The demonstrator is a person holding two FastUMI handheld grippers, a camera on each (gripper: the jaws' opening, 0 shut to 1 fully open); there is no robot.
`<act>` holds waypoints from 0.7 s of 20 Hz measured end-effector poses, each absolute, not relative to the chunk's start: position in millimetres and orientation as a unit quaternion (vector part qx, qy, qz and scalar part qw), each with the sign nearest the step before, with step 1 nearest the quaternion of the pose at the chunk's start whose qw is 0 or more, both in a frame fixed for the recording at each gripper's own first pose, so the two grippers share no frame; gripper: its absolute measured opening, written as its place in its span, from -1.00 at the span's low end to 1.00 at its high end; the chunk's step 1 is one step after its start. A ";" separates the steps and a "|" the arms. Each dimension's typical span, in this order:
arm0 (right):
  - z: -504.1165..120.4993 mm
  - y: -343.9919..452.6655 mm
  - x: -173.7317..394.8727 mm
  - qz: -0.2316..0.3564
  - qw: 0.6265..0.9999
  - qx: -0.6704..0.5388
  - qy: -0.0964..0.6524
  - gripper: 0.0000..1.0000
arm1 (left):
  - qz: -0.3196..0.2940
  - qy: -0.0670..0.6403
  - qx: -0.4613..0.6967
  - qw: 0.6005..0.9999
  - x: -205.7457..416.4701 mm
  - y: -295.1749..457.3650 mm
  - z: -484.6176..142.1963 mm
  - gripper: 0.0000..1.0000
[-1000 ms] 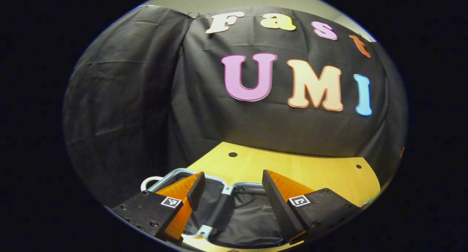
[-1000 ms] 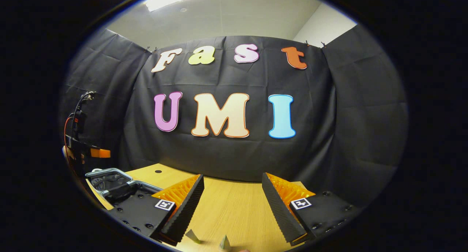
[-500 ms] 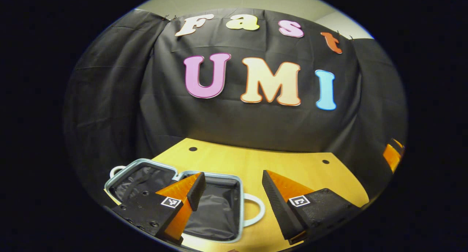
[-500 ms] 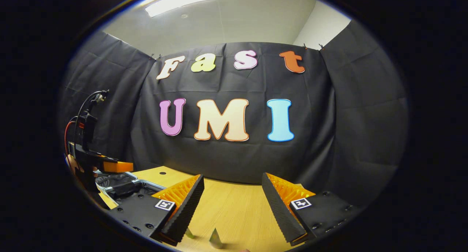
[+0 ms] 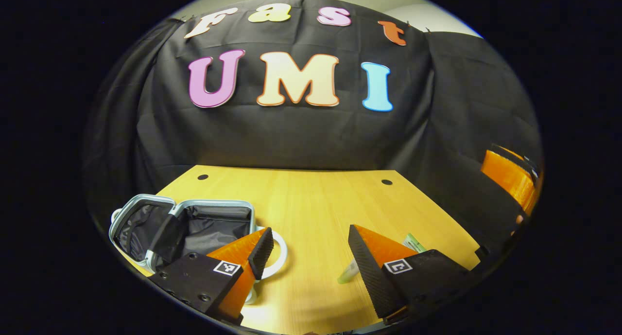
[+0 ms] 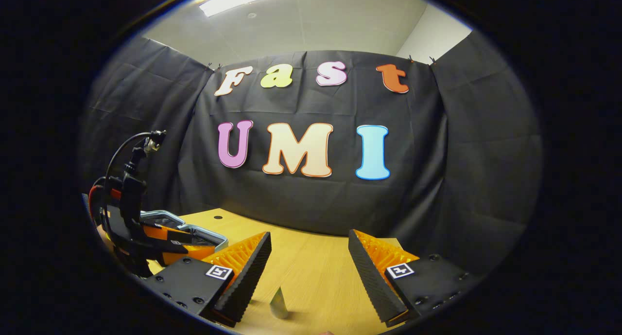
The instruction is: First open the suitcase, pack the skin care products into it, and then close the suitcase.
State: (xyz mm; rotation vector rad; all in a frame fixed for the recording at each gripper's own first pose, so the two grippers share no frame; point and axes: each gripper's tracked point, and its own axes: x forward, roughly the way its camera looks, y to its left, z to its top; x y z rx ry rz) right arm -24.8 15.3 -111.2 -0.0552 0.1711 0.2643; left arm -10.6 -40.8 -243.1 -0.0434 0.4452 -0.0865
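Note:
The suitcase (image 5: 194,223) lies open on the table's left part, silver-rimmed with black lining and a white handle (image 5: 279,250). My left gripper (image 5: 308,235) stands open above the table just right of it, nothing between its fingers. A pale green skin care tube (image 5: 351,273) lies partly hidden behind its right finger. In the right gripper view a small tube (image 6: 278,303) stands on the table, low between the fingers of my open right gripper (image 6: 308,238). The left gripper (image 6: 170,245) shows at the left, in front of the suitcase (image 6: 206,233).
The wooden table (image 5: 311,199) has two small holes near its far edge and ends at the black cloth wall. The right gripper (image 5: 510,174) shows at the far right of the left gripper view. A cable (image 6: 124,152) loops above the left gripper.
The left gripper has swung right, away from over the suitcase, which now sits left of its fingers; the green tube came into view. The right gripper shifted slightly, with the small tube now between its fingers.

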 end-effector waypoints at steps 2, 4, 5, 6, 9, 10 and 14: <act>-112.5 3.3 -28.7 0.122 0.988 -0.033 0.089 0.97 | -0.064 0.226 -0.021 0.972 -15.6 -59.3 -253.0 0.82; -115.7 -5.4 -32.0 0.114 0.988 -0.037 0.095 0.97 | -0.083 0.239 -0.027 0.967 -14.7 -74.7 -268.6 0.82; -117.4 -8.6 -33.3 0.111 0.988 -0.040 0.098 0.97 | -0.091 0.248 -0.030 0.964 -18.0 -82.8 -276.7 0.82; -118.8 -10.6 -34.5 0.110 0.988 -0.042 0.102 0.97 | -0.099 0.255 -0.031 0.961 -20.4 -89.7 -285.0 0.82; -120.7 -17.2 -38.2 0.103 0.988 -0.048 0.107 0.97 | -0.120 0.281 -0.036 0.951 -23.5 -107.3 -312.3 0.80; -121.6 -20.9 -39.9 0.100 0.988 -0.050 0.111 0.97 | -0.128 0.292 -0.040 0.947 -23.3 -112.9 -322.7 0.76; -134.6 -31.3 -48.6 0.096 0.984 -0.067 0.131 0.97 | -0.140 0.332 -0.046 0.932 -18.9 -122.9 -360.8 0.53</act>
